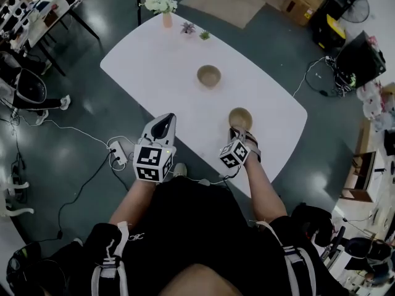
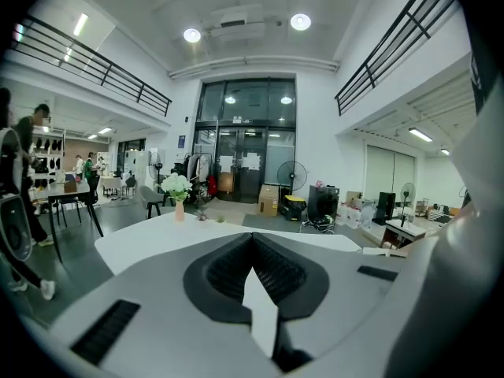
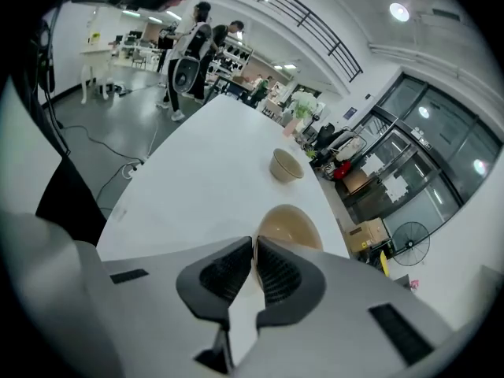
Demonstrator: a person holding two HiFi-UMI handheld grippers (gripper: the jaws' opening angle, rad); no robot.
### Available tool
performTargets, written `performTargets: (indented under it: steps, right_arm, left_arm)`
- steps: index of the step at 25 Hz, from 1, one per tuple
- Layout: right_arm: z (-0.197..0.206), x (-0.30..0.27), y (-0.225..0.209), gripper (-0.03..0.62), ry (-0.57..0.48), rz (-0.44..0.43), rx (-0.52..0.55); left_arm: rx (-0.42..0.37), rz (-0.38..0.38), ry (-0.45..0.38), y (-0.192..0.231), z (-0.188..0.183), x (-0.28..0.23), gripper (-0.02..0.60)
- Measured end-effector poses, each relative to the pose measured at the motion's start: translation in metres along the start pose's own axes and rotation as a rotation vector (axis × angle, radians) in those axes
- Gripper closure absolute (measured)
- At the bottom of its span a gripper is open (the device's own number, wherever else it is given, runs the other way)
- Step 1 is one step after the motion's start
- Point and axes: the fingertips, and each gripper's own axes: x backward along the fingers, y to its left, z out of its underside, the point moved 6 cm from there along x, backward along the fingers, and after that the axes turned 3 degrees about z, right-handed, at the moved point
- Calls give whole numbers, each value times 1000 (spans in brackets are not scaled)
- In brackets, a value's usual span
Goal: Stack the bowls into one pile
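Right tool [image 3: 254, 242] clamped on the rim of the near bowl [image 3: 293, 220], close to the surface [image 1: 185, 103] edge.
From the near bowl: the far bowl [image 1: 208, 76] stands well apart beyond it, with bare white surface between; the surface edge runs near its front side; the left tool [image 2: 252, 239], halves together and empty, hovers left of it at that same edge.

Tabletop [image 1: 173, 85] bare between near bowl [image 1: 240, 117] and far bowl [image 1: 208, 76]; vase [image 1: 167, 20], plants [image 1: 187, 27] at far end.
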Motion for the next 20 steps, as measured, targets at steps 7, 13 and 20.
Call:
performTargets:
  steps: [7,13,20]
  right_arm:
    - [-52,7,-36,553,-91,47,13]
    - [-98,-14,-53,553,-145,55,59]
    - [-151,-60,-65,553,-186,44,111]
  left_arm:
    - [17,-15,-15,14,-5,-3,568]
    - [27,-49,-27,36,-10,-6,568]
    - [47,-105,-21,73,-11,-15,568]
